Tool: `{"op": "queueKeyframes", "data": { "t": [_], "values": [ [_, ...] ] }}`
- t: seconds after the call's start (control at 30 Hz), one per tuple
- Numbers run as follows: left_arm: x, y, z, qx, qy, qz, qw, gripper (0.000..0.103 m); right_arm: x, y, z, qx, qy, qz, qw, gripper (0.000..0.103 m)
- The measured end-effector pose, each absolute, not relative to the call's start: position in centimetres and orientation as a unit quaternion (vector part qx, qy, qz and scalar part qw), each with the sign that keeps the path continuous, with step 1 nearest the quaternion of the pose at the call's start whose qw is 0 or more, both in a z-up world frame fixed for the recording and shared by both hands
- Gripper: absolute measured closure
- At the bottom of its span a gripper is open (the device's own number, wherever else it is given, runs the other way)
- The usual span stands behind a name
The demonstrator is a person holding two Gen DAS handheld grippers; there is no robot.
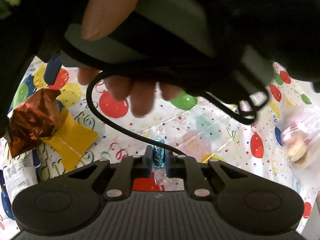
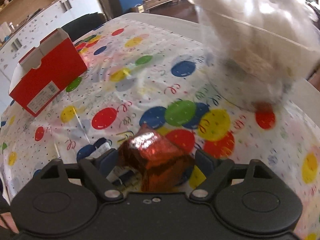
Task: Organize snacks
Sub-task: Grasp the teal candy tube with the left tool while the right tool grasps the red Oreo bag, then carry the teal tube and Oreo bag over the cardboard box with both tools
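Left gripper (image 1: 159, 158): fingers pressed onto a small blue-wrapped candy (image 1: 159, 156), clear twisted wrapper ends showing above and below the pinch, candy low over the balloon-print cloth of the desk (image 1: 200, 124).

Right gripper (image 2: 156, 158): fingers spread wide on either side of a red foil-wrapped snack (image 2: 158, 156); contact of the pads with the foil cannot be told, so no firm hold claimed. Same foil snack (image 1: 34, 120) seen at far left in the left wrist view, resting over a yellow packet (image 1: 70, 142).

Elsewhere on the desk: red open-topped box (image 2: 48, 74) at far left, well apart from both grippers; blurred clear bag of pale snacks (image 2: 260, 46) at upper right; clear bag with a round biscuit (image 1: 298, 138) at right.

Step in hand, as judged: pickup stage, candy secured on the left, foil snack being framed on the right. Next move likely calling for closure on the foil without crushing it, then carriage of both items toward the red box, presumably the sorting container.
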State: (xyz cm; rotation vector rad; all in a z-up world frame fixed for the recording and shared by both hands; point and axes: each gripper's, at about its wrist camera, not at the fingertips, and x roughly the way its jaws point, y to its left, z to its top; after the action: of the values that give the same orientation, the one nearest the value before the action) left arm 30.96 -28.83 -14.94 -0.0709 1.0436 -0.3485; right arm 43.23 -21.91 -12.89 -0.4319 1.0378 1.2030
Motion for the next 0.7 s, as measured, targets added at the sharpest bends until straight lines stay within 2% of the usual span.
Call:
{"op": "queueKeyframes", "data": {
  "t": [0.3,0.4,0.43,0.47,0.57,0.7],
  "values": [
    [30.7,-26.8,-15.1,-0.064,0.507,-0.161,0.844,0.091,44.7,-20.7,-15.8,-0.191,0.493,0.537,0.658,0.016],
    [30.6,-26.5,-15.3,-0.067,0.505,-0.160,0.846,0.091,44.3,-20.8,-15.6,-0.184,0.488,0.541,0.660,0.031],
    [30.6,-26.5,-15.3,-0.066,0.504,-0.159,0.846,0.091,44.3,-20.9,-15.5,-0.177,0.491,0.543,0.658,0.043],
    [30.5,-26.5,-15.2,-0.066,0.504,-0.158,0.847,0.091,44.3,-21.0,-15.4,-0.173,0.494,0.542,0.657,0.047],
    [30.4,-26.4,-15.1,-0.066,0.502,-0.158,0.848,0.091,43.8,-21.2,-15.1,-0.175,0.488,0.540,0.663,0.055],
    [29.7,-26.3,-14.5,-0.065,0.498,-0.161,0.849,0.091,43.4,-21.9,-14.0,-0.168,0.477,0.535,0.677,0.057]
  ]
}}
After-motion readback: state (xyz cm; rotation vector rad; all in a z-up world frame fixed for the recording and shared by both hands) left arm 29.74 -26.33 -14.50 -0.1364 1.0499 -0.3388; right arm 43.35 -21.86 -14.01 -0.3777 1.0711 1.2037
